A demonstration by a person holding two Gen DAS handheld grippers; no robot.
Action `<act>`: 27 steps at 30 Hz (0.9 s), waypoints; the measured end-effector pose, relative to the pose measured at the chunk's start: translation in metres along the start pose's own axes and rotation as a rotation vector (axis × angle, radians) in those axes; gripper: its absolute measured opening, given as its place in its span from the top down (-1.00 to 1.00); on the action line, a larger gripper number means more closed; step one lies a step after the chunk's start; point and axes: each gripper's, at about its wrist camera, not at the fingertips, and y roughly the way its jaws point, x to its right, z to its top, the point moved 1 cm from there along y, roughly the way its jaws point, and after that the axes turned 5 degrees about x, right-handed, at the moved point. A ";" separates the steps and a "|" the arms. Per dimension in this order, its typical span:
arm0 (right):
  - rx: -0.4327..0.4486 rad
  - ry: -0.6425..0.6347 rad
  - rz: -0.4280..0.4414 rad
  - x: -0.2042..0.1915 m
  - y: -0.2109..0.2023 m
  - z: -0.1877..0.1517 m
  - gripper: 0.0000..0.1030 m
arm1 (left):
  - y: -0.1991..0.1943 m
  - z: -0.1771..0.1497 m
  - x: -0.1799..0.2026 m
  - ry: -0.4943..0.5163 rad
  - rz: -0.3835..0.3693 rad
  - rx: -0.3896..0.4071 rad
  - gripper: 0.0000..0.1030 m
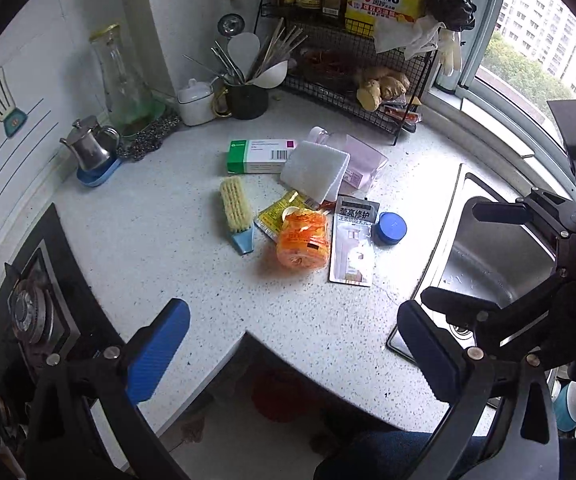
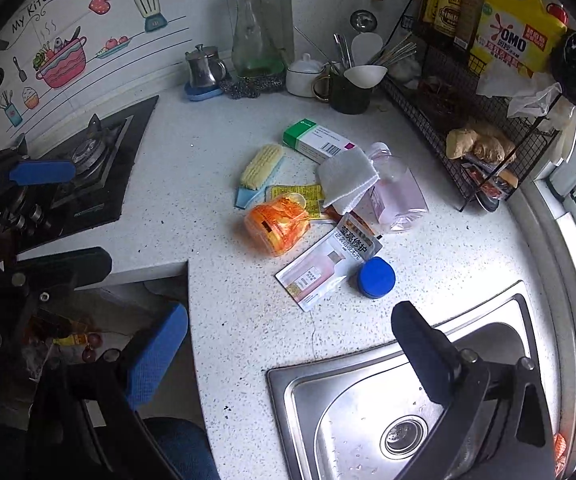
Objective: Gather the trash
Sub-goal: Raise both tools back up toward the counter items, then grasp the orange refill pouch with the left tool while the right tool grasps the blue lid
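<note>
— Nearest the lens? 
— Left gripper (image 1: 294, 354) and right gripper (image 2: 290, 354), jaws spread wide and holding nothing, above the speckled table (image 1: 159, 248), beside the steel sink (image 2: 352, 400).

— And the trash? 
— Mid-table: a crumpled orange wrapper (image 1: 302, 242), silver sachet (image 1: 354, 240) and blue lid (image 1: 390, 228) touching; a brush (image 1: 236, 212), white cloth (image 1: 314, 170), green-and-white box (image 1: 259, 155) crowd behind. Farthest: a wire rack (image 1: 352, 68).
</note>
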 end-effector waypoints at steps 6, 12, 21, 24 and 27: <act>-0.038 0.011 0.018 0.032 0.027 0.012 -0.99 | 0.041 0.018 0.000 -0.003 -0.011 -0.054 -1.00; -0.071 0.030 0.030 0.060 0.053 0.018 -0.98 | 0.088 0.033 -0.005 -0.004 -0.012 -0.134 -1.00; -0.126 0.092 0.050 0.087 0.090 0.014 -0.98 | 0.152 0.042 -0.005 0.039 0.001 -0.223 -1.00; -0.144 0.093 0.047 0.089 0.098 0.012 -0.98 | 0.174 0.041 -0.004 0.037 -0.005 -0.255 -1.00; -0.154 0.105 0.035 0.095 0.102 0.009 -0.98 | 0.191 0.037 0.000 0.050 -0.007 -0.282 -1.00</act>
